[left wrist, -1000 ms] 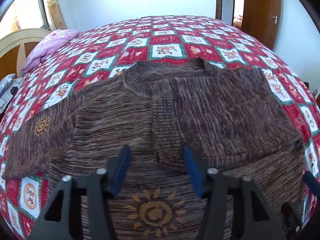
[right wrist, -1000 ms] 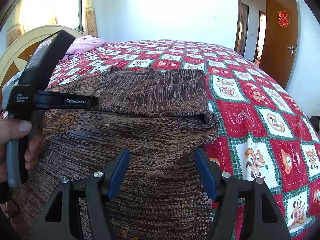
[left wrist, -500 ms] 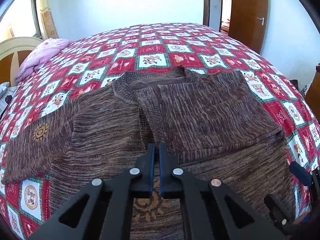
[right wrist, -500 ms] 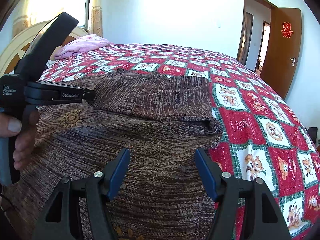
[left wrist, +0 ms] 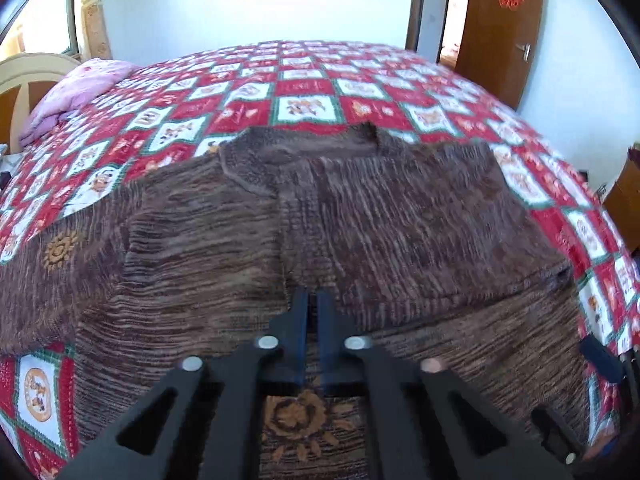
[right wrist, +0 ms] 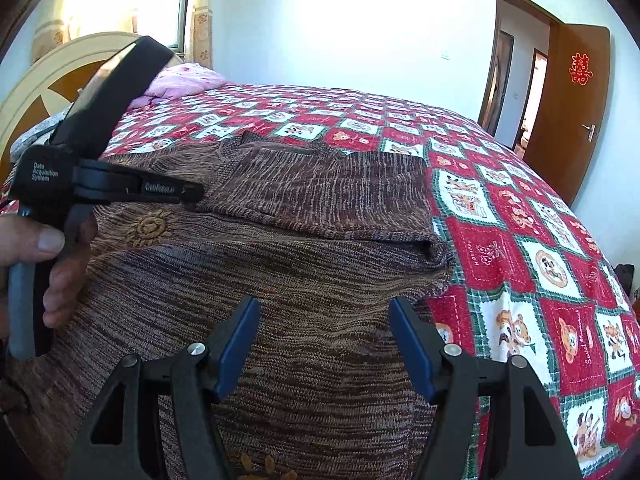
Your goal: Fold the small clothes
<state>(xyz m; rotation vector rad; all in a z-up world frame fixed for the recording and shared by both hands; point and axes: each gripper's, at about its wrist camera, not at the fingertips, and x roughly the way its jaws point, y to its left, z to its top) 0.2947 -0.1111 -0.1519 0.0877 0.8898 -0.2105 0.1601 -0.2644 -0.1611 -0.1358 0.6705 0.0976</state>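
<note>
A brown knit sweater (left wrist: 224, 248) with orange sun motifs lies flat on the red patchwork bedspread (left wrist: 304, 92). Its right sleeve (left wrist: 420, 220) is folded across the chest. My left gripper (left wrist: 314, 300) is shut, its tips at the cuff of the folded sleeve; I cannot tell whether cloth is pinched. In the right wrist view the sweater (right wrist: 312, 240) fills the middle, and my right gripper (right wrist: 324, 320) hangs open and empty just above its lower body. The left gripper (right wrist: 188, 194) shows there from the side, held in a hand.
A pink pillow (left wrist: 80, 92) and a wooden headboard (right wrist: 52, 76) are at the bed's left end. A brown door (right wrist: 572, 120) stands open at the right. The bedspread (right wrist: 540, 264) lies bare to the right of the sweater.
My left gripper went from open to shut over the folded sleeve's cuff and has edged forward. My right gripper stayed open and drew back a little.
</note>
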